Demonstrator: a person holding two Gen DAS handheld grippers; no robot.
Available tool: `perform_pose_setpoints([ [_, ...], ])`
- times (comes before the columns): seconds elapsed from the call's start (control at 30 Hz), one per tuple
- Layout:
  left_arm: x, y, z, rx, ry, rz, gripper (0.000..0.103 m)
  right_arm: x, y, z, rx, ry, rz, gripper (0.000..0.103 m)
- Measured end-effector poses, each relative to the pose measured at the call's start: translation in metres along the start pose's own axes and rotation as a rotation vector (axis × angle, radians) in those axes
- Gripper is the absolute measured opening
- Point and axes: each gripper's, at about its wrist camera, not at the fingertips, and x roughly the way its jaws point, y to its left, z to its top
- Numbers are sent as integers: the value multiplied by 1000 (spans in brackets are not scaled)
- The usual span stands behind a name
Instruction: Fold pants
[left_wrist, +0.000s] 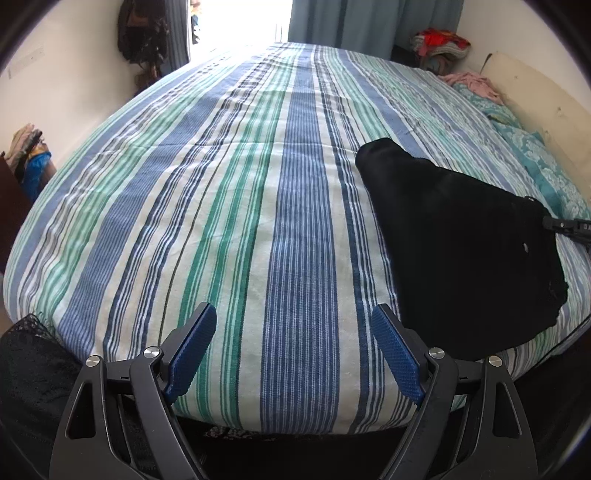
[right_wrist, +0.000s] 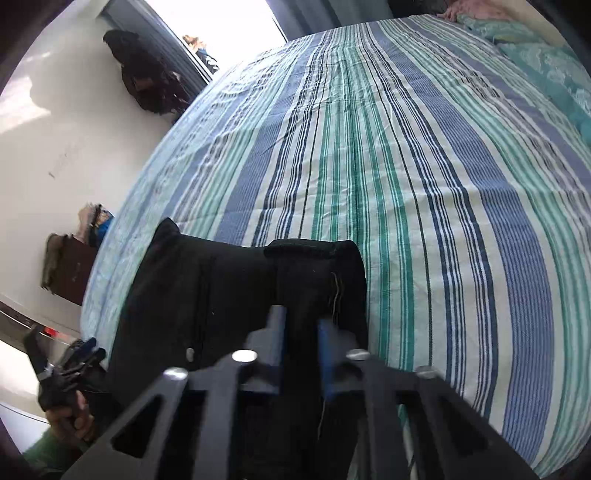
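Fingers (left_wrist: 397, 356) of the left gripper (left_wrist: 293, 350) stood wide apart with nothing between their blue pads, poised over the near edge of the bed (left_wrist: 207, 192). Black pants (left_wrist: 454, 240) lay at two o'clock from that gripper, just beside its right finger, spread flat on the striped sheet toward the bed's near right corner. At the right rim of the left view, at three o'clock, the tip of the right gripper (left_wrist: 565, 224) touched the pants' edge.

In the right wrist view the right gripper (right_wrist: 301, 328) was nearly closed, its blue pads pinching a fold of the pants (right_wrist: 207, 295) between them. The cloth ran from the jaws toward twelve o'clock, ending in a thick rolled hem, and spread out toward ten o'clock over the sheet. A loose pale thread hung at the fabric just past the right pad. At eight o'clock in that view the left gripper (right_wrist: 66, 363) showed, held in a hand (right_wrist: 72, 415) with a green sleeve below it.

Beyond the pants the sheet lay bare and lightly creased. A teal floral pillow (left_wrist: 546, 170) sat along the bed's right edge at two o'clock, with pink cloth (left_wrist: 472, 83) past it. Blue curtains (left_wrist: 369, 22) hung at twelve o'clock beside a bright opening, and a dark bag (left_wrist: 142, 33) hung on the wall at eleven o'clock.
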Motion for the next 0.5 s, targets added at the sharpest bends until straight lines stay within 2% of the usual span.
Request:
perform_pose_setpoints([
  [0.07, -3, 5, -1, -10, -7, -2, 87, -17, 17, 4, -57, -73, -48, 5],
  [0.13, -1, 4, 0, -19, -3, -6, 87, -20, 18, 8, -71, -116, -92, 5],
  [0.23, -1, -5, 1, 4, -3, -8, 87, 20, 4, 2, -72, -22, -164, 6],
  [0.27, -4, -8, 1, 20, -13, -9, 87, 30, -1, -5, -62, 7, -157, 6],
  [0.3, -7, -11, 0, 33, -23, -7, 87, 30, -3, -9, -52, -5, -150, 10],
  [0.37, -13, -17, 1, 42, -37, -15, 87, 15, -7, -13, -16, -53, -130, 18],
  [0.43, -21, -24, 2, 45, -60, -29, 87, -8, -5, -14, -11, -102, -128, 19],
  [0.5, -30, -39, 4, 79, -106, -31, 87, -36, 7, -21, -67, -145, -118, 19],
])
